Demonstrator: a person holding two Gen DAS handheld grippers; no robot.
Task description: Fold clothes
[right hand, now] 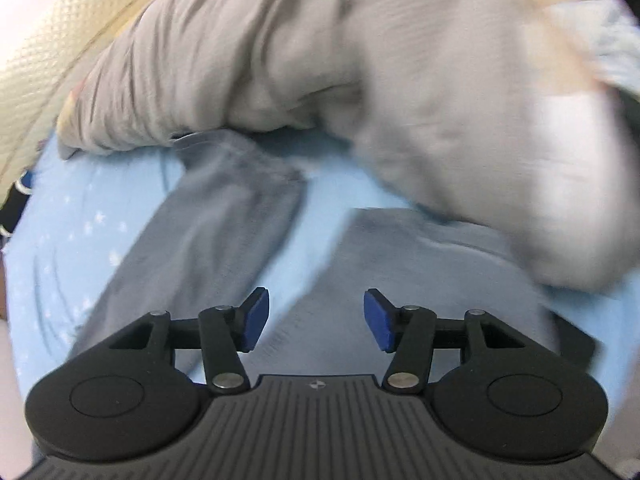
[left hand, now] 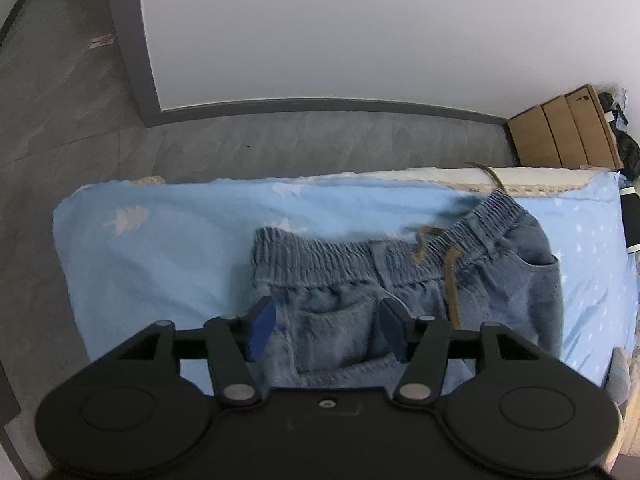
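Lying spread on the light blue star-print sheet (left hand: 168, 264), the blue jeans (left hand: 400, 280) show their elastic waistband (left hand: 320, 256) and brown drawstring (left hand: 452, 280) toward the far edge of the bed. The left gripper (left hand: 326, 330) hangs just above the upper jeans, jaws wide apart, nothing held. Over at the legs (right hand: 224, 216), the right gripper (right hand: 316, 320) also gapes wide, gripping nothing. A grey garment (right hand: 360, 80) is heaped beyond, blurred. A wooden cabinet (left hand: 564, 132) stands by the wall.

soft faded denim trousers (left hand: 400, 280)
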